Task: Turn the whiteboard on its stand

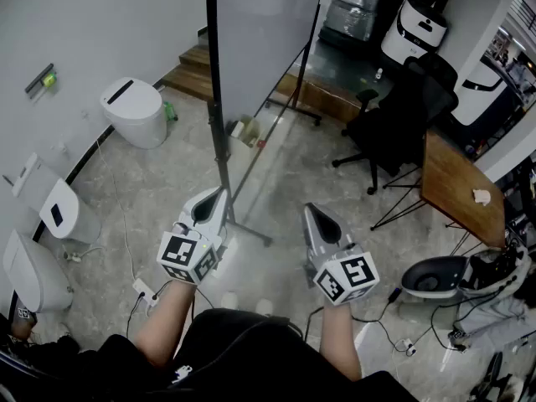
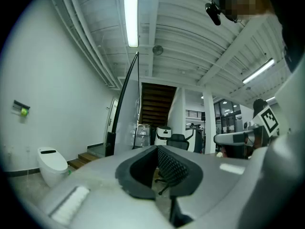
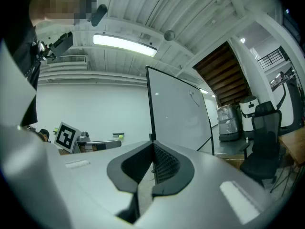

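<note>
The whiteboard (image 1: 260,36) stands on its black-framed stand right in front of me, with its near post (image 1: 216,99) running down to feet on the floor. Held low, just short of that post, my left gripper (image 1: 219,194) is shut with nothing in it. To its right my right gripper (image 1: 309,211) is also shut and empty, apart from the board. In the left gripper view the whiteboard (image 2: 125,109) appears almost edge-on beyond the closed jaws of the left gripper (image 2: 156,149). In the right gripper view the whiteboard (image 3: 178,113) shows its white face beyond the right gripper (image 3: 153,145).
White toilets (image 1: 134,111) line the left wall. A black office chair (image 1: 394,124) and a wooden table (image 1: 456,187) stand to the right. Wooden steps (image 1: 197,67) lie behind the board. Cables and a power strip (image 1: 142,291) run over the floor near my feet.
</note>
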Demonstrator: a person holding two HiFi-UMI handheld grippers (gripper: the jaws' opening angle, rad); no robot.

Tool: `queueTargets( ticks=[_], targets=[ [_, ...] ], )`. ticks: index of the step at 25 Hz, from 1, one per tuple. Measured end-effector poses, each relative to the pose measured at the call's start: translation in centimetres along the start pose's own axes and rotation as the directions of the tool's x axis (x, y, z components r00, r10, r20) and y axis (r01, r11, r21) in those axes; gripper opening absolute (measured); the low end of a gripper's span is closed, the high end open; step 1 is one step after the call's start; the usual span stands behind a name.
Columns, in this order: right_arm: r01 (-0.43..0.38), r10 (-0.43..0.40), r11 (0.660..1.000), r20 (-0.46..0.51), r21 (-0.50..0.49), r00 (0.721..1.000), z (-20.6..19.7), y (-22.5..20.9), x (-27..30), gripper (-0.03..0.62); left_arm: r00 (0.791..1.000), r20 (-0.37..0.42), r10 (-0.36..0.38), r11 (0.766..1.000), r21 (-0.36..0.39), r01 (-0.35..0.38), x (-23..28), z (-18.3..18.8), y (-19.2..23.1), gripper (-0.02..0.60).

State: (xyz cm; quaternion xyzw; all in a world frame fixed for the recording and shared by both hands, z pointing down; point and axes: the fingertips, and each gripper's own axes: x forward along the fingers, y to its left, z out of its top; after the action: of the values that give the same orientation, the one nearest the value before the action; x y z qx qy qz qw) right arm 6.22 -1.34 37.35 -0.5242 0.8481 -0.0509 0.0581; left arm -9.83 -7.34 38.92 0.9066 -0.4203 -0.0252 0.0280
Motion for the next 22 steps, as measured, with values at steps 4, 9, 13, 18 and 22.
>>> queueTargets(
  ticks=[4, 9, 13, 18, 22],
  targets=[
    [-0.008, 0.008, 1.000, -0.004, 0.000, 1.000, 0.1, -0.2, -0.9, 0.008, 1.000, 0.004, 0.015, 1.000, -0.002, -0.015, -0.4, 0.0, -0.6, 0.002],
    [-0.019, 0.019, 1.000, -0.016, 0.007, 1.000, -0.5, -0.5, -1.6, 0.008, 1.000, 0.000, 0.029, 1.000, 0.006, -0.029, -0.1, -0.3, -1.5, 0.002],
    [-0.034, 0.034, 0.999, -0.016, 0.010, 0.999, -0.6, -1.0, -1.8, 0.008, 0.999, -0.003, 0.049, 0.999, 0.003, -0.049, 0.0, -0.4, -1.7, 0.002],
    [-0.049, 0.049, 0.999, -0.024, 0.005, 0.999, -0.7, -1.3, -1.9, 0.008, 0.999, -0.006, 0.051, 0.999, 0.008, -0.051, 0.0, -0.5, -2.2, 0.002],
    [-0.052, 0.052, 0.999, -0.023, 0.012, 0.998, -0.9, -1.8, -2.1, 0.008, 0.998, -0.010, 0.054, 0.999, 0.002, -0.054, 0.0, -1.0, -2.1, 0.002]
  ],
)
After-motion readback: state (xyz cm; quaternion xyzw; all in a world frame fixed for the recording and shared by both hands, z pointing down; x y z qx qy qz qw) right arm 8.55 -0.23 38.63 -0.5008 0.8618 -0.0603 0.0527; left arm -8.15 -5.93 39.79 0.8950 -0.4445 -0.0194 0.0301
